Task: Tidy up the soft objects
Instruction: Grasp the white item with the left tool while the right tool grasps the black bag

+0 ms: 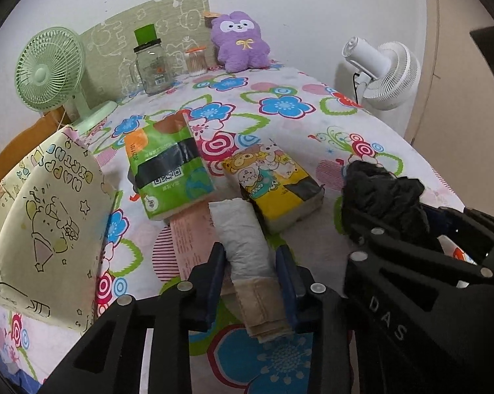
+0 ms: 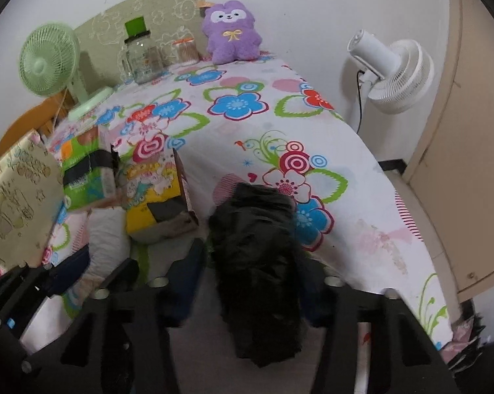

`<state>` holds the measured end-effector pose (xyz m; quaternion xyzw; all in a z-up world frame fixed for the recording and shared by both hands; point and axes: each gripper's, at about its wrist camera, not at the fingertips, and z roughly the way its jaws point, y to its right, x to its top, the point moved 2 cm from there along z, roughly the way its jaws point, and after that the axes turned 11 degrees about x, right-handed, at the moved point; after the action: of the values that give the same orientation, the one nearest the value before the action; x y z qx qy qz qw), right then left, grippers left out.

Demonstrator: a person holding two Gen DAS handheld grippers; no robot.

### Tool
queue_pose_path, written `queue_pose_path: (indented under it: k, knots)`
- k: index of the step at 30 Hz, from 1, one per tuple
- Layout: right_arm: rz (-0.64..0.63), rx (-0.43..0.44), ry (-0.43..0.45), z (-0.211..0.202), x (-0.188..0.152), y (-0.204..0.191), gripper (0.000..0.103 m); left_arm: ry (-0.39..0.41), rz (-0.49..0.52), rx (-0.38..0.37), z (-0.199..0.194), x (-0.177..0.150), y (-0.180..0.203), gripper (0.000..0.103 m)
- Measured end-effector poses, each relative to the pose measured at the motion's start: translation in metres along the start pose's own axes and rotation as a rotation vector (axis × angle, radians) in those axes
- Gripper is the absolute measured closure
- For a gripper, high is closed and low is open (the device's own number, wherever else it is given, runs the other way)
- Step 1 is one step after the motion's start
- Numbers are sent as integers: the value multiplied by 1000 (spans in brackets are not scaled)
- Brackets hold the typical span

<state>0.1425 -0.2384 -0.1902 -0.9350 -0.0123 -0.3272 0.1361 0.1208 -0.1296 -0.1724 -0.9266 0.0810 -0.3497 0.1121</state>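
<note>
Your left gripper (image 1: 251, 275): black plastic frame, ribbed arms with cut-out slots, round silver screw heads at joints, dark blue pads (image 1: 288, 282) lining fingers. Your right gripper (image 2: 250, 282): same black slotted frame, silver screws, dark blue pads; from left wrist view, raised letters "DAS" moulded along one arm, small blue mark near its base.

Both cameras sit low and close over the flowery bed cover (image 1: 279, 124), looking along it toward the far wall. The left view sits a little to the left of the right view. Both show the purple plush toy (image 1: 238, 41), the green fan (image 1: 48, 70) and the white fan (image 2: 391, 72).
</note>
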Motion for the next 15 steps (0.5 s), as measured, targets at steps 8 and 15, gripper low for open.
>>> queue_pose_path:
  k: [8, 15]
  knots:
    - [-17, 34, -8, -4, 2, -7, 62, 1, -3, -24, -5, 2, -1, 81]
    - [-35, 40, 17, -17, 4, -18, 62, 18, -19, -38, -14, 3, -7, 85]
